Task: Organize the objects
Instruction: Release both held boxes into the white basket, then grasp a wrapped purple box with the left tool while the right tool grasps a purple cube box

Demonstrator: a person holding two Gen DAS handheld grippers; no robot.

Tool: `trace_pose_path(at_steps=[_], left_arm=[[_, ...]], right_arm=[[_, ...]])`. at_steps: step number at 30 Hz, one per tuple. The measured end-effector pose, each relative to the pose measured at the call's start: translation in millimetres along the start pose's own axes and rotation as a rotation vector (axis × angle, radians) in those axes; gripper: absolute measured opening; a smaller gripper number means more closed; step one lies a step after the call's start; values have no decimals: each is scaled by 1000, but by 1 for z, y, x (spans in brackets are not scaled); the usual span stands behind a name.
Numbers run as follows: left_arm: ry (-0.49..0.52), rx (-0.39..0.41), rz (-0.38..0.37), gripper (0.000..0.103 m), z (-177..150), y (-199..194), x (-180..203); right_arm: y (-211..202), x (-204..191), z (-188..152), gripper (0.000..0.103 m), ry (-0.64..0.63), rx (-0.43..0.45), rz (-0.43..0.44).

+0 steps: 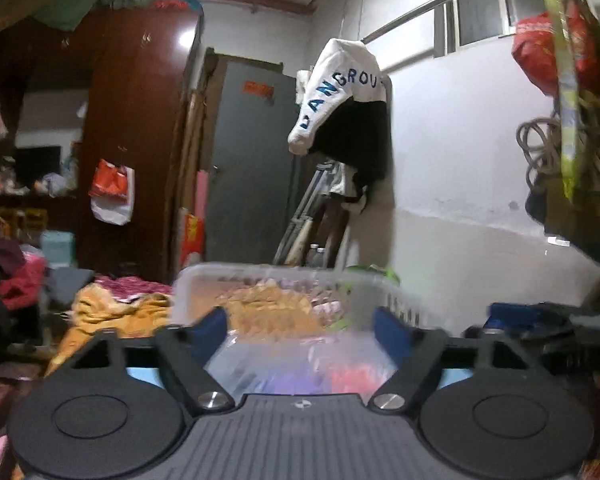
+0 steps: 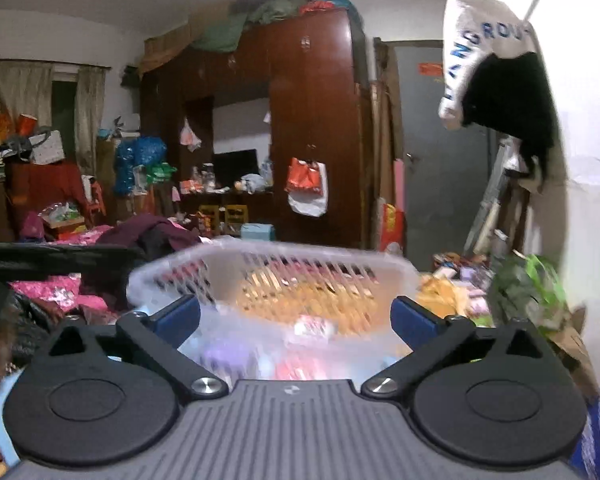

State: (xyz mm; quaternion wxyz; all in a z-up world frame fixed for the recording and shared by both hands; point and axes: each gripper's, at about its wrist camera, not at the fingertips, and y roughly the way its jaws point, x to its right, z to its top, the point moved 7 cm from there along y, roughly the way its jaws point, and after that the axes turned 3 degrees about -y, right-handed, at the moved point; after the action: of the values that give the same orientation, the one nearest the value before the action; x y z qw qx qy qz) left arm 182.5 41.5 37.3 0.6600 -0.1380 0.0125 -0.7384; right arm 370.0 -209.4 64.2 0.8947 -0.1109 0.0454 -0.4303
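A translucent white plastic basket with slotted walls sits on the cluttered bed right in front of both grippers. Blurred pink and purple items lie inside it. In the left wrist view my left gripper stands open, its blue pads wide apart over the basket's near end and clear of its walls. In the right wrist view the basket looks tilted. My right gripper is open very wide, and its blue pads flank the near rim without pressing on it.
Orange cloth and pink and dark clothes lie around the basket. A brown wardrobe and a grey door stand behind. A white and black garment hangs from a rail by the wall. Green bags sit at the right.
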Motion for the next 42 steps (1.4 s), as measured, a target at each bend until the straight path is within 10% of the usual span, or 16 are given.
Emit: trace_pose_path(at_steps=[4, 10, 21, 23, 31, 34, 42], left_arm=[[-47, -29, 82, 87, -43, -36, -28], [-197, -122, 147, 87, -88, -45, -74], [-164, -182, 153, 87, -102, -38, -73], [-162, -187, 145, 87, -105, -38, -68], [-101, -205, 143, 86, -114, -32, -51], [-92, -202, 142, 52, -117, -32, -49], [-129, -148, 133, 49, -116, -39, -53]], right_arm=[[-13, 13, -48, 101, 16, -90, -38], [5, 10, -73, 60, 29, -181, -1], [24, -5, -73, 70, -8, -192, -2], [28, -5, -75, 48, -7, -205, -12], [-1, 3, -72, 49, 58, -108, -36], [-6, 5, -75, 48, 77, -94, -38], [-15, 12, -84, 48, 147, -51, -46]])
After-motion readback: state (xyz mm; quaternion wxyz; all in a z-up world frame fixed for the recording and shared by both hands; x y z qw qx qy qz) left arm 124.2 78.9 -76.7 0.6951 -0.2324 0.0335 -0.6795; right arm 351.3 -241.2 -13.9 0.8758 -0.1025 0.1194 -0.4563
